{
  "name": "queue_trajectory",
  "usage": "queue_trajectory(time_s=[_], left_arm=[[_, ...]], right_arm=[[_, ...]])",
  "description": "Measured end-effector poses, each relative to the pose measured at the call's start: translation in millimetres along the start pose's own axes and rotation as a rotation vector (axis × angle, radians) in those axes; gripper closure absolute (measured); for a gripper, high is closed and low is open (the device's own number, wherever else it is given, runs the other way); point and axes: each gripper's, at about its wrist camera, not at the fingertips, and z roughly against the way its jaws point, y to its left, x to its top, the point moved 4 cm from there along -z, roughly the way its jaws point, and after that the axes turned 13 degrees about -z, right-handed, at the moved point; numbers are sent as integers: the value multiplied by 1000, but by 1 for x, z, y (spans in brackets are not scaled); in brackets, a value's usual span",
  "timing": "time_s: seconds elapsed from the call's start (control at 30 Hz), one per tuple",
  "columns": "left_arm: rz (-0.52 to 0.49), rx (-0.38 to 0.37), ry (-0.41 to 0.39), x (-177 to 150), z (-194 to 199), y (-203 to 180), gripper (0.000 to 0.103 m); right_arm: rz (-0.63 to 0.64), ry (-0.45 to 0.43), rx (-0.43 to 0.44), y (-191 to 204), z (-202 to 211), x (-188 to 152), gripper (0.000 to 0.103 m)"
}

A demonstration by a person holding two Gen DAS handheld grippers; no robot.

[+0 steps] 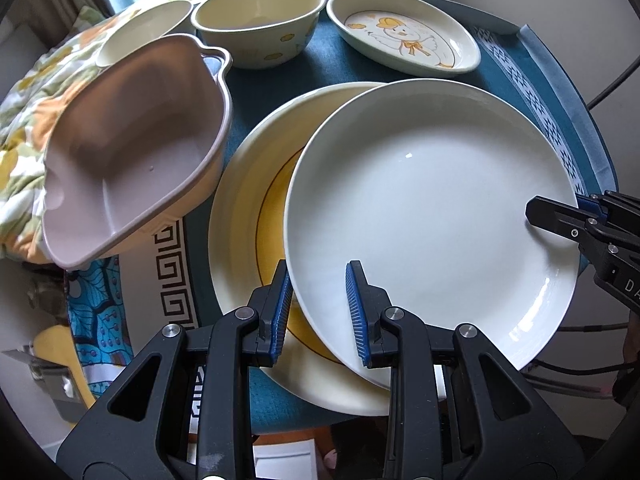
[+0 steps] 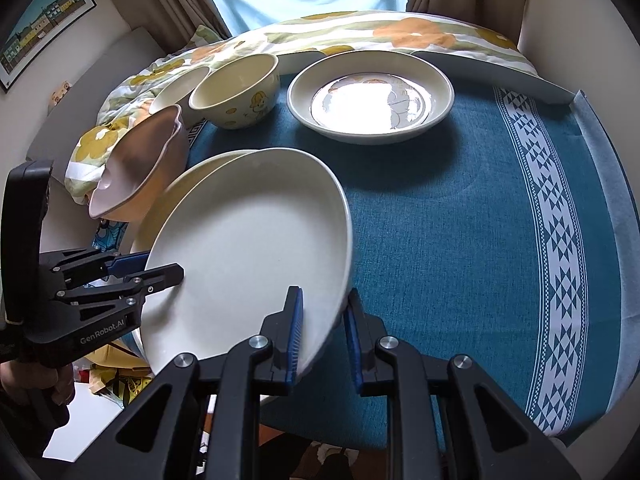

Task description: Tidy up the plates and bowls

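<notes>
A plain white plate [image 1: 432, 216] hangs tilted over a cream plate with a yellow centre [image 1: 244, 208] on the teal tablecloth [image 2: 440, 220]. My left gripper [image 1: 318, 300] is shut on the white plate's near-left rim, one blue pad above and one below. My right gripper [image 2: 322, 320] is shut on the opposite rim of the white plate [image 2: 248, 248]. In the left wrist view the right gripper [image 1: 556, 212] shows at the plate's right edge. The right wrist view has the left gripper [image 2: 160, 270] at the plate's left edge. Whether the two plates touch I cannot tell.
A pink-lined dish with handles [image 1: 132, 152] leans at the left beside the plates. At the back stand a cream bowl with yellow prints [image 1: 256, 20], a smaller bowl [image 1: 148, 28] and a duck-pattern plate [image 1: 404, 36]. A floral quilt [image 2: 360, 32] lies behind them.
</notes>
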Motion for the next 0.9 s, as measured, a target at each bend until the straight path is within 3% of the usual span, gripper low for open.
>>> queue_trajectory(time_s=[0.4,0.9], left_arm=[[-84,138,11,-1,4,-3,79],[-115,222,19,-6,9,-6,79]], right_arm=[[95,14,-70,12,-10,-4,84],[175,12,-140,22,-17,-2,84]])
